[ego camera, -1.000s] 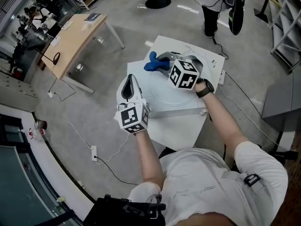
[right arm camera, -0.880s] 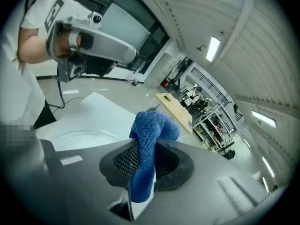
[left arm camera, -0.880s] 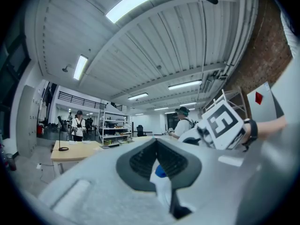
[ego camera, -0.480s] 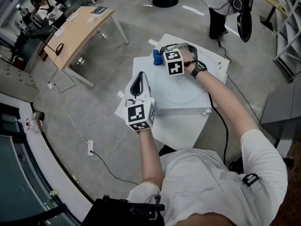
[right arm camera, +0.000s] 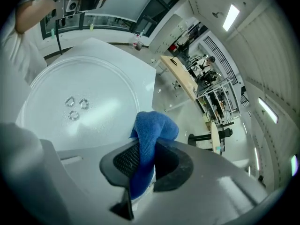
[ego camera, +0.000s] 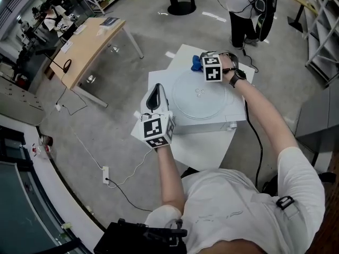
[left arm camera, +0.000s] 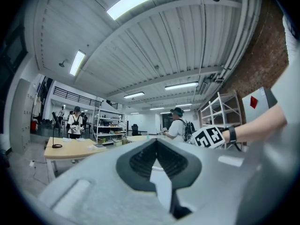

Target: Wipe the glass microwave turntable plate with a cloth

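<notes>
The round glass turntable plate (ego camera: 201, 97) lies flat on a white box (ego camera: 212, 125). In the right gripper view the plate (right arm camera: 79, 104) spreads out ahead of the jaws. My right gripper (ego camera: 204, 61) is at the plate's far rim, shut on a bunched blue cloth (ego camera: 196, 62). That cloth (right arm camera: 151, 130) sticks out between the jaws of the right gripper (right arm camera: 146, 150) and hangs at the plate's edge. My left gripper (ego camera: 154, 92) hovers by the box's left side, off the plate. In its own view the left gripper (left arm camera: 157, 142) points up into the room, jaws together with nothing in them.
The box sits on a white board (ego camera: 198, 144) on the grey floor. A wooden table (ego camera: 87, 41) stands to the left and metal shelves (ego camera: 320, 30) to the right. A person (ego camera: 241, 7) stands just beyond the box. A cable and power strip (ego camera: 105, 172) lie on the floor.
My right gripper has carried the blue cloth from the plate's far left side to its far rim. The left gripper has stayed by the box's left side.
</notes>
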{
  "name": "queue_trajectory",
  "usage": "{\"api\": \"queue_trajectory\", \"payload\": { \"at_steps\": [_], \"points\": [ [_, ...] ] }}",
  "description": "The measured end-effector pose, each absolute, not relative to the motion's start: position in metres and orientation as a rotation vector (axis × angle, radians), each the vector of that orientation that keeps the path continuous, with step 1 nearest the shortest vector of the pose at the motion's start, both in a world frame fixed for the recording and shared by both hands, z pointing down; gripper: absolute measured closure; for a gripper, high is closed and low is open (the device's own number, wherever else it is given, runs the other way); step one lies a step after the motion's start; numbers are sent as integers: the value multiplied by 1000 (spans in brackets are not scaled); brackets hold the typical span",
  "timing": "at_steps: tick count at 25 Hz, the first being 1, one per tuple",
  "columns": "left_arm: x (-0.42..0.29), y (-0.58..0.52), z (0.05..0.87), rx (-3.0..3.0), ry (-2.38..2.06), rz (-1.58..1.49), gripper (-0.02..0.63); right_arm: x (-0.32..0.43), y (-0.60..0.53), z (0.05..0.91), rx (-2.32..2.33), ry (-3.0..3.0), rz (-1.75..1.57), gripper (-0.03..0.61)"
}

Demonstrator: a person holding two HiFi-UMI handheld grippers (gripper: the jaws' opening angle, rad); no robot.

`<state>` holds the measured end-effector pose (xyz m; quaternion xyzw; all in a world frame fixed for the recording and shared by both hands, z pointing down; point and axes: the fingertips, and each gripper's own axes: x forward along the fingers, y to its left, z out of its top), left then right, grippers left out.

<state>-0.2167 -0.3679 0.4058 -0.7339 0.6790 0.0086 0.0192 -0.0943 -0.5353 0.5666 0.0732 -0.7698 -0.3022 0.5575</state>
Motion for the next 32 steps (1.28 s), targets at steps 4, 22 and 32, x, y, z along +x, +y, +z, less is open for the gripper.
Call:
{"api": "queue_trajectory", "payload": {
  "at_steps": [4,22,32],
  "points": [
    [-200,-370,397,-2335,2075,39,612,-60,-531,566,206,-1805,-669,522],
    [-202,-372,401,-2305,2064,36,612,18,-409,560,58,-1863,-413,522],
    [-221,-368,400,-2285,2135,51,612,-41,-302,550,-314,-1897,-358,520]
  ]
}}
